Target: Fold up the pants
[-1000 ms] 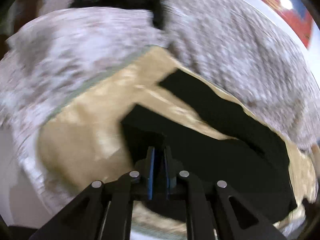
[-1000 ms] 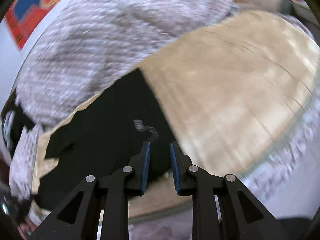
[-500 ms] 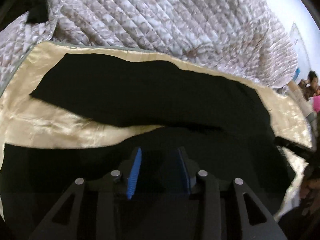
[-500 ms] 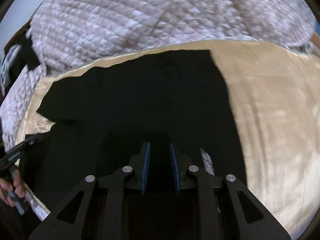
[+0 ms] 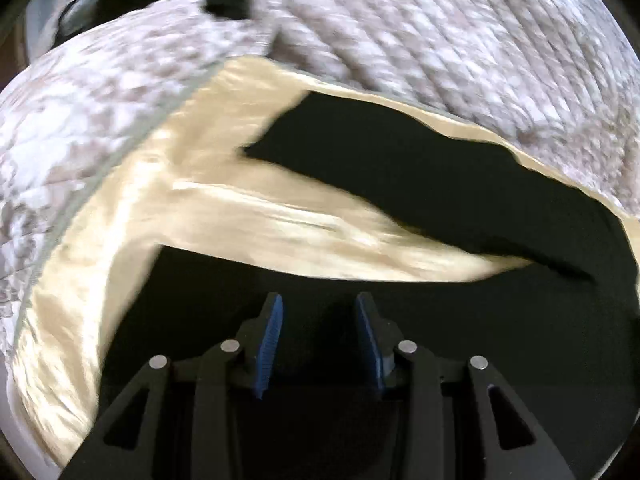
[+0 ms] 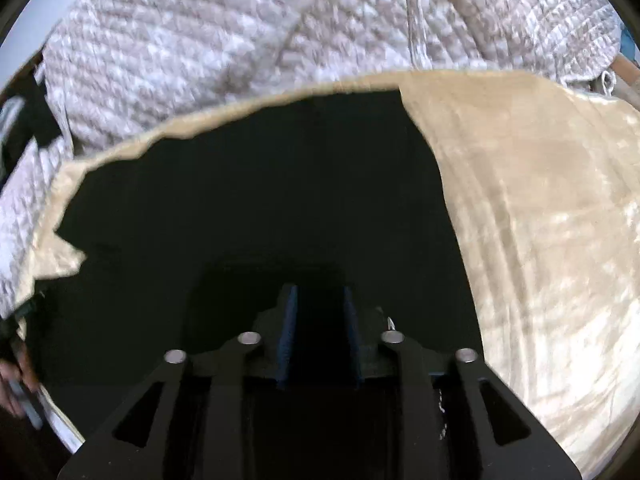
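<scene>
Two tools, left tool and right tool, both agape and empty over black pants.

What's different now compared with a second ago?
The left gripper, shut a second ago, has opened wide above the black pants. The right gripper has opened slightly. The pants, crumpled before, now lie spread out. They stay on the cream sheet beside the quilt.

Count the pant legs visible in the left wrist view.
2. One leg lies farther off, near the quilt; the other leg lies under the left gripper. Beige sheet shows between them.
</scene>
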The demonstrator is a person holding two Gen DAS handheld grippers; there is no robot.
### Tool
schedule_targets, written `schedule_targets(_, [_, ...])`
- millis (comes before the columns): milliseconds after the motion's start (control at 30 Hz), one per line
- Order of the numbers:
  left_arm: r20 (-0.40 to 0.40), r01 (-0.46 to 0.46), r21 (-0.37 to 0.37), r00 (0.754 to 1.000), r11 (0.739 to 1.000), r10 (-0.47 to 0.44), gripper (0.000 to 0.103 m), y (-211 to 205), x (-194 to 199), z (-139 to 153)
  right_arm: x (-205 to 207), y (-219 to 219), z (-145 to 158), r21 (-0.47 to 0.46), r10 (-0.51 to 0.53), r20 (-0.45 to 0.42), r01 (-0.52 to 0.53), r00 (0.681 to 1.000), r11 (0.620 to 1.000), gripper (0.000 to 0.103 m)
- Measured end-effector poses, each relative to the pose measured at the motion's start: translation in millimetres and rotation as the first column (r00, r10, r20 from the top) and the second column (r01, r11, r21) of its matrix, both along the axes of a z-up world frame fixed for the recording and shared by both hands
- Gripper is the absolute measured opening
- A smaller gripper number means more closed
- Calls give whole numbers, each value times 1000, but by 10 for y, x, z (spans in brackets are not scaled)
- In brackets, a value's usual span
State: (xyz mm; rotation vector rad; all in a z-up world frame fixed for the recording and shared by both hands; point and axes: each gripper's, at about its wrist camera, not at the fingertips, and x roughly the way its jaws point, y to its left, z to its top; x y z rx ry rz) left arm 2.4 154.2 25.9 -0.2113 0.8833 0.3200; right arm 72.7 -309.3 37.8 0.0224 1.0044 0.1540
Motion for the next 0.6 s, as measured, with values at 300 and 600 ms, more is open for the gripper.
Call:
schedule_targets(300, [79, -88, 21, 993, 996, 86, 40, 83, -571, 224, -423, -35, 331, 53, 14, 108, -20, 994, 998, 42])
schedule_targets(600, [110, -71, -24, 991, 997, 74, 44, -192, -928, 289, -919, -290, 281, 10, -87, 145, 87, 986, 996, 44])
